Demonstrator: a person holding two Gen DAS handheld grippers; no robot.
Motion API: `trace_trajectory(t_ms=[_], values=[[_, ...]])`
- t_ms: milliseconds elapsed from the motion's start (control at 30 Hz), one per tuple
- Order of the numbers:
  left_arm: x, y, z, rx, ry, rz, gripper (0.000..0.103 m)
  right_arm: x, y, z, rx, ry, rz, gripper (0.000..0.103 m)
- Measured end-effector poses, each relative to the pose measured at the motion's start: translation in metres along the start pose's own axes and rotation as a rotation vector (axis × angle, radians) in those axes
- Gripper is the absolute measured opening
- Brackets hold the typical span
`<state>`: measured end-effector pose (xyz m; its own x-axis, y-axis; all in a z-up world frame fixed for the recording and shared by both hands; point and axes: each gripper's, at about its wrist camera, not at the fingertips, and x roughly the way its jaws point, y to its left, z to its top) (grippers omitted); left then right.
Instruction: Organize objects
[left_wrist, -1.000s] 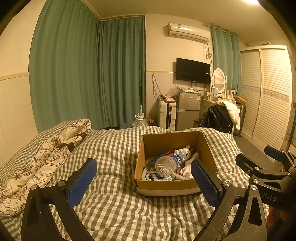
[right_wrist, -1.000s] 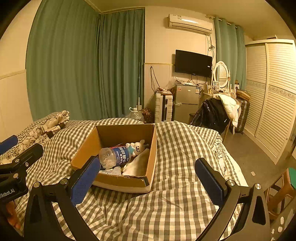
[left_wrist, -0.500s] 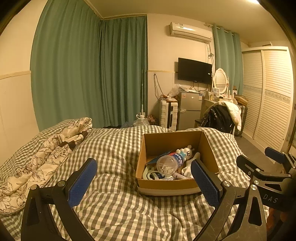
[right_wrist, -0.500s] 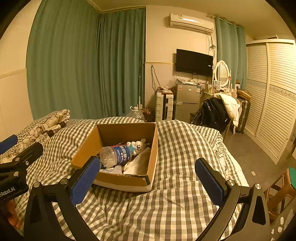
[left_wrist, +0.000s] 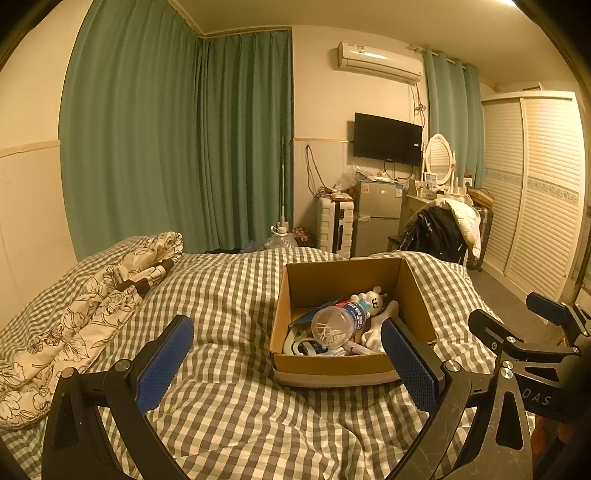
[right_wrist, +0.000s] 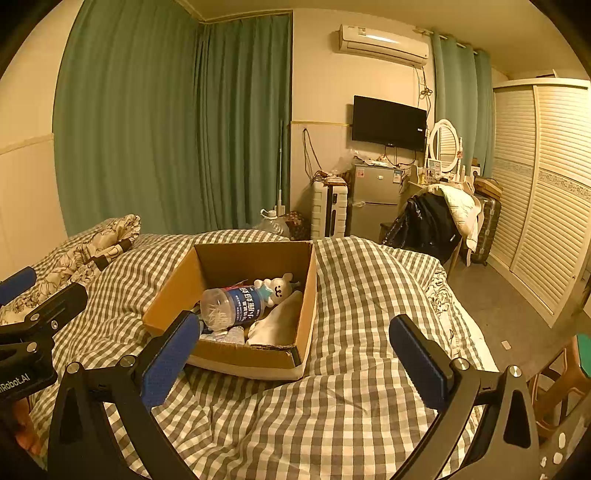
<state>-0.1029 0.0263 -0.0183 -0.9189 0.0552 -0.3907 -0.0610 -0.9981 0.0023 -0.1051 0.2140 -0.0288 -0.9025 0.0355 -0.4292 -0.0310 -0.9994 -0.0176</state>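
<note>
An open cardboard box (left_wrist: 332, 363) sits on the checked bed; it also shows in the right wrist view (right_wrist: 170, 295). Inside lie a clear plastic bottle (left_wrist: 338, 323) with a blue label, a white toy bear (left_wrist: 371, 300), a white cloth and small items. In the right wrist view the bottle (right_wrist: 231, 304) and bear (right_wrist: 279, 287) lie the same way. My left gripper (left_wrist: 284, 363) is open and empty, in front of the box. My right gripper (right_wrist: 295, 360) is open and empty, near the box's front right corner.
A floral quilt (left_wrist: 74, 314) is bunched at the left of the bed. Beyond the bed stand a suitcase (left_wrist: 332, 229), a small fridge (left_wrist: 376, 218), and a chair with clothes (left_wrist: 439, 229). A wardrobe (left_wrist: 535, 199) lines the right wall. The bed's right edge (right_wrist: 476, 332) drops to the floor.
Both grippers have drifted slightly; the box sits a little lower and nearer in the views. Both stay open and empty. The box contents have not moved.
</note>
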Motion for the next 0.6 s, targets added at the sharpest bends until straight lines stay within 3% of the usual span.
trace_trajectory(t_ms=[600], values=[[0.0006,-0.0005,-0.0034,0.006,0.01,-0.003,0.103,0.0011,-0.0004,-0.0009,-0.003,0.007,0.005,0.103]])
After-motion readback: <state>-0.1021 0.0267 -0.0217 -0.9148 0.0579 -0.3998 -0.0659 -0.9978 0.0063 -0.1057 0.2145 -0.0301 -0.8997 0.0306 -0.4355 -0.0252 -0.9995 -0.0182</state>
